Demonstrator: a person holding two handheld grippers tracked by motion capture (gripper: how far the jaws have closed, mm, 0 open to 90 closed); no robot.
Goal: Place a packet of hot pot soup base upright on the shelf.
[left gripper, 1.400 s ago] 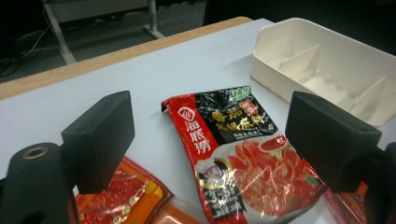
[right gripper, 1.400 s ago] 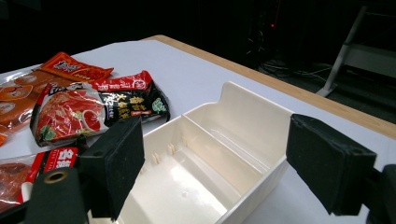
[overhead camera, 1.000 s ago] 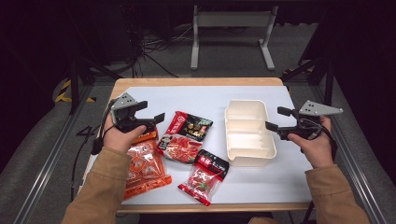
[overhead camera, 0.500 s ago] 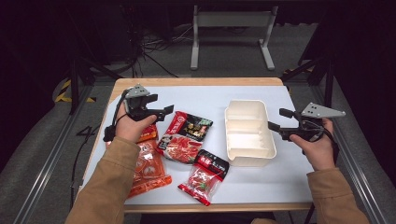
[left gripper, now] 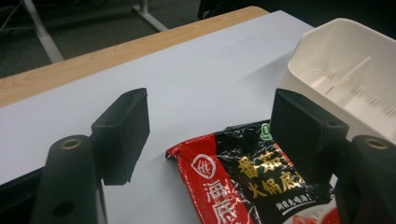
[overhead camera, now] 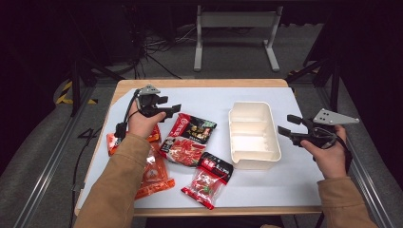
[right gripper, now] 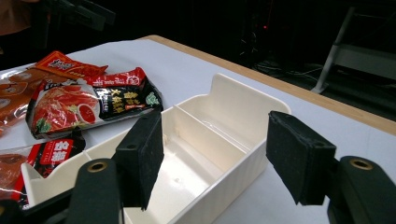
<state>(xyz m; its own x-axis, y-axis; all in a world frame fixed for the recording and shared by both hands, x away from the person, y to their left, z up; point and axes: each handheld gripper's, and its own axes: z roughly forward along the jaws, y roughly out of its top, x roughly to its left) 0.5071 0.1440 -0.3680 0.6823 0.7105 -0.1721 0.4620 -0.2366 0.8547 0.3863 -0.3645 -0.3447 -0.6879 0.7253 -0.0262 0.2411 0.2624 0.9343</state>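
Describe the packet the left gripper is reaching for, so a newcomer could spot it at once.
Start at the white tray on the table's right half. Just left of it lie several snack packets; the target is the red-and-black packet, nearest the tray and farthest from the person. Unlike its clear or orange neighbours, its top half is black with yellow lettering.

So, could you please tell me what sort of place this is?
Probably a lab or studio set up for recording: a table with a white mat, metal rails along its sides, loose cables on the floor, and dark surroundings.

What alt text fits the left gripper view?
The left gripper hovers with open jaws over the corner of a red and black packet on a pale table. A white tray sits at right.
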